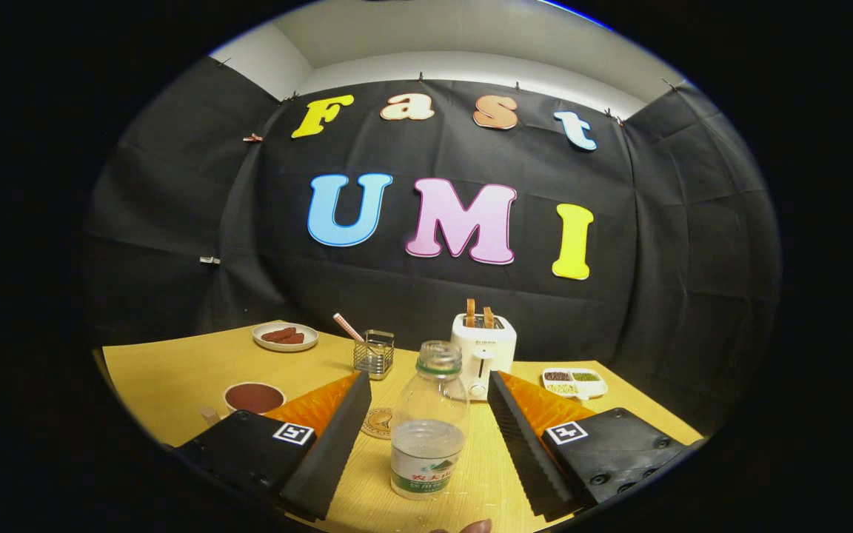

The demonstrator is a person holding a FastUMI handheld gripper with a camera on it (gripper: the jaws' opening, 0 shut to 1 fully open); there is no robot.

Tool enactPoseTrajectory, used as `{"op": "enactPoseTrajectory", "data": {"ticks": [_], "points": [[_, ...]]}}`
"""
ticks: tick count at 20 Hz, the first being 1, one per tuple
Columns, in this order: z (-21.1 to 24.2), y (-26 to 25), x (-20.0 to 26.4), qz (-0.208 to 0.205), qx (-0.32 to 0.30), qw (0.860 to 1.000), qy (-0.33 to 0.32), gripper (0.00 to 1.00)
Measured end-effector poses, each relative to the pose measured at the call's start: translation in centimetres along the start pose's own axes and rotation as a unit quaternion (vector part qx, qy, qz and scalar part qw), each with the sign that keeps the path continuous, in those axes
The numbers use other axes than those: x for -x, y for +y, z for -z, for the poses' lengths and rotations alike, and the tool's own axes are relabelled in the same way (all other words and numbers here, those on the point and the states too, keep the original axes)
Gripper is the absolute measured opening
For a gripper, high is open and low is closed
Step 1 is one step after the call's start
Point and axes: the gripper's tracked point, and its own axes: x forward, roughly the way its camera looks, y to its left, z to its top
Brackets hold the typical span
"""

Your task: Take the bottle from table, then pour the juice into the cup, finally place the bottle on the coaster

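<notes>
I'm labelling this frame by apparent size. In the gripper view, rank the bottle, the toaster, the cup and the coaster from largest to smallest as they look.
1. bottle, upright between the open fingers, nearest the camera
2. toaster, beyond it
3. cup
4. coaster, partly hidden behind the left finger, so its rank is unsure.

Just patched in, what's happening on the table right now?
A person's handheld gripper has its jaws open on either side of the clear plastic bottle, which stands upright and uncapped on the yellow wooden table, not yet gripped. The round brown cup sits beyond the left jaw; the round patterned coaster lies beside the bottle.
</notes>
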Motion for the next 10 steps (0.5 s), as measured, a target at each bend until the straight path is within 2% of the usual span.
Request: {"op": "enactPoseTrajectory", "data": {"ticks": [4,10], "points": [[2.5,0.2,-0.6,-0.004,0.021,1.0,0.005,0.97],[6.3,-0.3,-1.5,0.003,0.002,1.0,0.021,0.97]]}}
